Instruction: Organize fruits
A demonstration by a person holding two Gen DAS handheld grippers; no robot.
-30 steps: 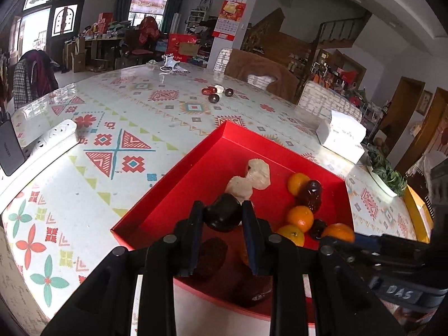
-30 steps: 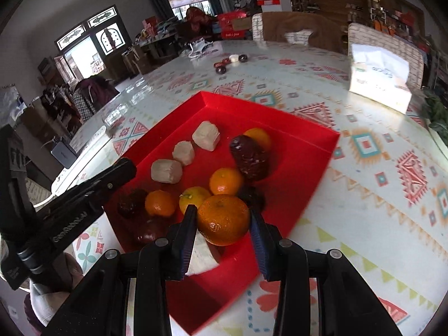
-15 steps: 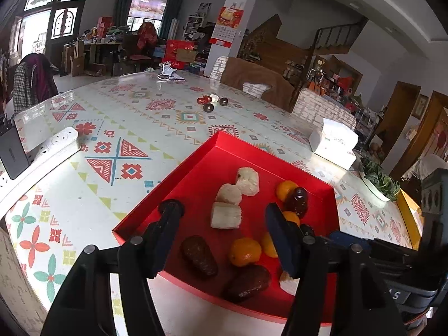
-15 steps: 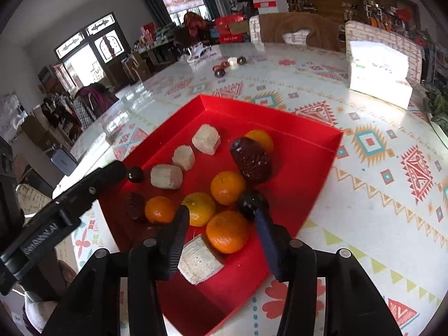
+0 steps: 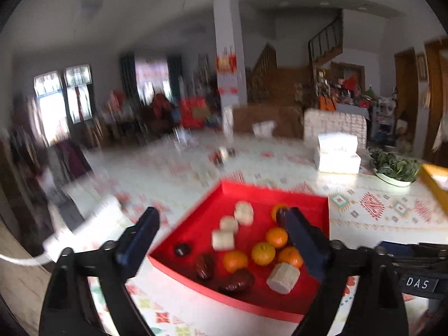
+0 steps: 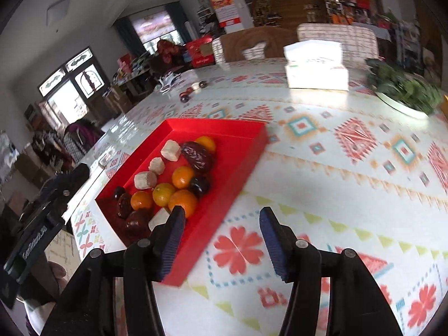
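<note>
Left gripper [image 5: 221, 232], right gripper [image 6: 222, 225] agape – fruit in red tray [image 6: 224, 124]

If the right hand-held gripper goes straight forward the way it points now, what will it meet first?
Probably nothing but the patterned tablecloth: the open right hand-held gripper points past the right wall of the red tray. Further on stands the white tissue box, though depth is unclear.

The left wrist view looks forward over the near corner of the red tray [image 5: 280, 193], raised above the patterned table [image 5: 364, 224], facing the room's pillar and staircase. The right wrist view looks from the tray's right side, angled left. Both share the tray, the tissue box [image 5: 337, 156] and the plate of greens [image 6: 403, 89].
</note>
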